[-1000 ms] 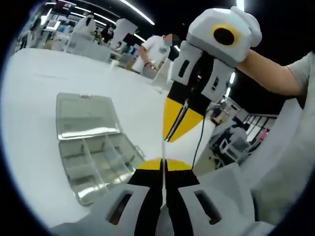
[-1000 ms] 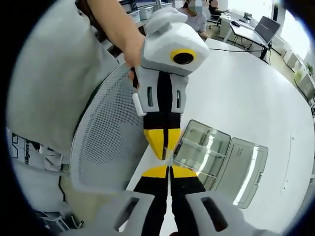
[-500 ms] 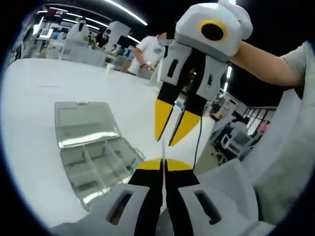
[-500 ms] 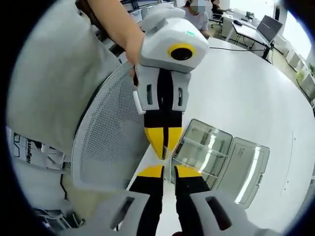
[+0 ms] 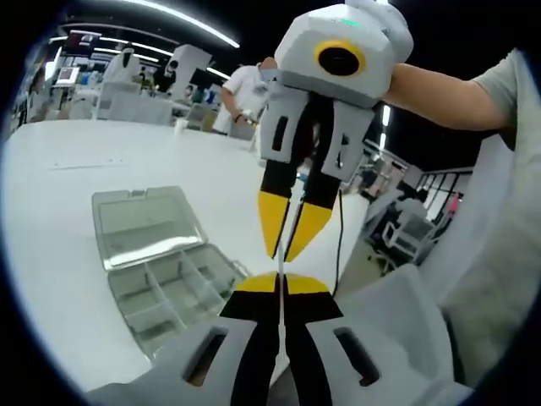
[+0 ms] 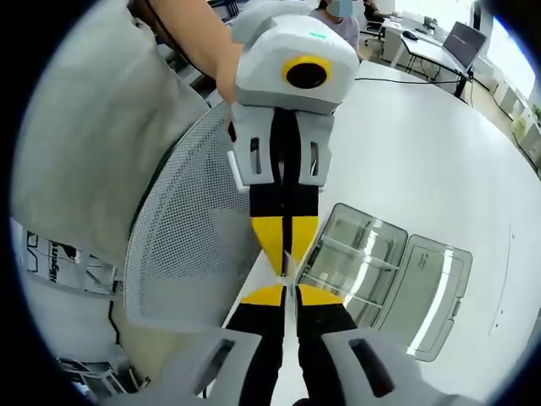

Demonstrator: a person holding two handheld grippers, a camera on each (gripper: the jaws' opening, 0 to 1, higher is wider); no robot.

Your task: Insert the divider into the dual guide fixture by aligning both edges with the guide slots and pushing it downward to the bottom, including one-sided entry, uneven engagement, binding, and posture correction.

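Step in hand: pre-insertion, by judgement; divider (image 5: 281,254) carried in the air above the counter (image 5: 59,169), well apart from the open clear box (image 5: 161,271).
Left tool (image 5: 281,283): clenched on the divider's lower end, jaws pressed together.
Right tool (image 6: 288,289): jaws nearly together around the thin clear strip; whether gripping it or merely closing beside it cannot be told.
Divider: thin transparent sheet, seen edge-on as a pale line running between the two tools' yellow tips.
Box: lid flung flat on the counter, compartments with partitions already standing inside.
Next move: probably bringing the divider over the box, squaring both edges to a pair of slots, then pressing down evenly.
Hard to make out: guide slots themselves; divider's full outline; which compartment is the target.
Cut off: box's near corner, behind the left tool.
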